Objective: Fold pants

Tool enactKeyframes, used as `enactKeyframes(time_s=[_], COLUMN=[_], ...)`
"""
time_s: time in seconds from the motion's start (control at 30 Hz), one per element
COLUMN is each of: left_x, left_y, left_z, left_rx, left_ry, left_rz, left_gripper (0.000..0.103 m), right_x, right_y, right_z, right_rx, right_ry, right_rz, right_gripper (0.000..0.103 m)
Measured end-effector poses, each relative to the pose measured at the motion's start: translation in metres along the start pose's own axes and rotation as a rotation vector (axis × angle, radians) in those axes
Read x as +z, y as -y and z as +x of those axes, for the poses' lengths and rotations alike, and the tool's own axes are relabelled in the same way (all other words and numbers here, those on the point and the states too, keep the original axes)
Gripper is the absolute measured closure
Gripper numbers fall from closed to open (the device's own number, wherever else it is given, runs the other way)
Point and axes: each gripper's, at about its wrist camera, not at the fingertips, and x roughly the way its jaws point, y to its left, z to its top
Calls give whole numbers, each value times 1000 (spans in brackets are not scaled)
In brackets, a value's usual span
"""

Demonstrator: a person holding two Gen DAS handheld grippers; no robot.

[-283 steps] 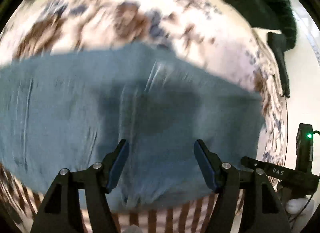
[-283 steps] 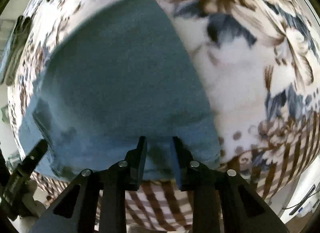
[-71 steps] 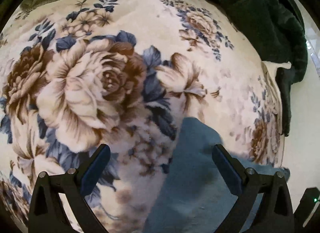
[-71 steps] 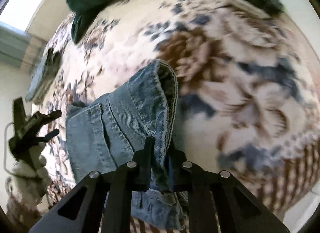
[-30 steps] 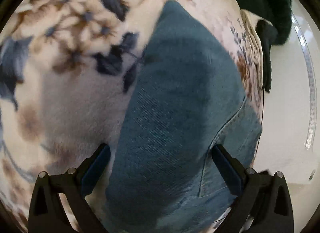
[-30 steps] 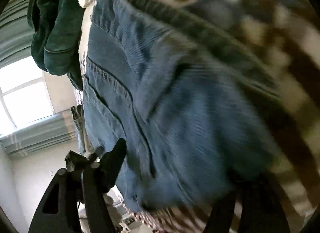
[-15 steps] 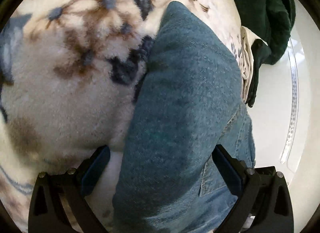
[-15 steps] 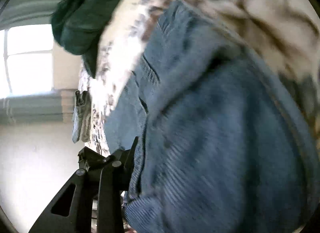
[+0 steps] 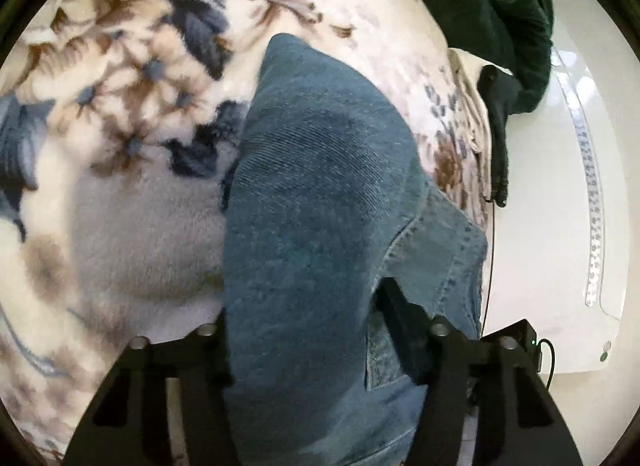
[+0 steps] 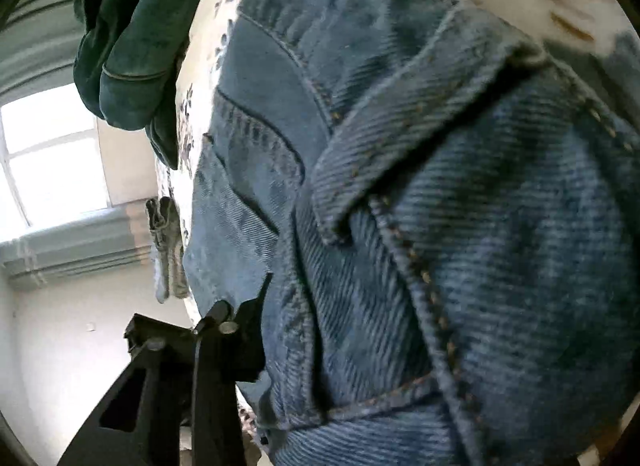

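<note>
— Lying on what, exactly, is the folded bundle of blue denim pants (image 9: pixel 316 201)?

— It is resting on a plush cream blanket printed with brown and blue flowers (image 9: pixel 132 113), close to the blanket's right edge as the left wrist view shows it, where the blanket is dropping away toward a white floor (image 9: pixel 536 225).

— And the left tongs (image 9: pixel 304 318)?

— They are straddling the near end of the bundle. The two black fingers are standing a moderate way apart with the thick fold of denim filling the gap; both seem to be touching the cloth, so they are clasping the pants.

— The right tongs (image 10: pixel 360 298)?

— Only the left black finger (image 10: pixel 240 318) is showing, pressed against the side of the denim stack. The other finger is hidden behind the cloth, so I cannot tell how wide they are standing or whether they are gripping.

— What is the right wrist view showing of the pants?

— Stitched seams, a turned-over hem flap (image 10: pixel 400 137) and layered folds, very close to the lens.

— Anything else nearby?

— A dark green garment (image 9: pixel 488 9) is heaped at the blanket's far right corner, apart from the pants.
</note>
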Motion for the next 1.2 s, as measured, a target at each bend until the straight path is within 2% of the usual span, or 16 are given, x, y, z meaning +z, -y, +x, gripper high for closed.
enactKeyframes(time_s=[0.13, 0.23, 0.5, 0.67, 0.73, 0.83, 0.93, 1.07, 1.2], left_x=[-7, -6, 5, 22, 36, 64, 100, 156, 227], left_y=[-1, 7, 32, 42, 42, 34, 14, -26, -73], left_z=[-19, -31, -71, -123, -149, -190, -239, -305, -368], left_rx=[-29, -43, -70, -103, -116, -123, -121, -121, -127], left_ry=[2, 8, 44, 108, 146, 203, 256, 305, 333], left_rz=[36, 39, 17, 10, 8, 6, 3, 6, 16], left_gripper=[67, 70, 71, 71, 71, 71, 71, 71, 71], right_x=[-1, -3, -7, -7, -11, -16, -27, -54, -88], right_y=[-27, -51, -105, -141, -176, -225, -283, -365, -440], right_z=[-11, -17, -63, -93, -93, -80, -49, 8, 70], right_rx=[-35, -66, -74, -55, -45, -25, 10, 52, 81], right_ry=[19, 27, 14, 11, 14, 17, 13, 8, 30], right_rz=[-24, -85, -172, -247, -294, -340, -374, -416, -446], right_gripper=[72, 73, 74, 75, 75, 75, 75, 75, 75])
